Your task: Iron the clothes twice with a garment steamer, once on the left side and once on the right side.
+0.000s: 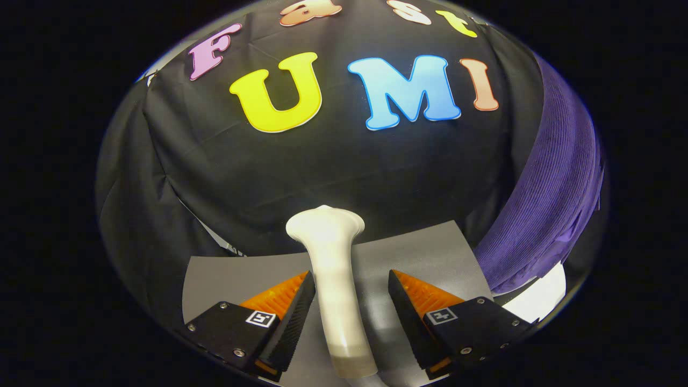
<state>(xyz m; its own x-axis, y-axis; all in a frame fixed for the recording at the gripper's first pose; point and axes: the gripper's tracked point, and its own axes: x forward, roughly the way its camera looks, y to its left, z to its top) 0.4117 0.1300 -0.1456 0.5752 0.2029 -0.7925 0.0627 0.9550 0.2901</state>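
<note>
Taking hold of the steamer by its handle

Lying on the grey table (pixel 430 252), the white steamer (pixel 336 279) points away from the gripper (pixel 349 301), its flared head toward the black cloth wall and its slim handle running back between the two fingers. The fingers stand apart, one on each side of the handle, with a gap showing between each pad and the plastic, so the claw is released and grasping nothing yet. The purple garment (pixel 548 204) hangs off to the right, beyond the right finger and well apart from the steamer.

The steamer looks like hard, smooth, glossy plastic: stiff, not fragile, but likely slippery under the pads. Its shape tapers, wide at the head and narrow along the handle, so weight probably sits forward and may tip the head down once lifted. The sensible place to grip is the straight middle of the handle, right where the fingers now flank it, closing squarely so the round shaft does not roll or squirt out. The ribbed garment looks soft and loose, so it will likely give and sway under the steamer head
</note>
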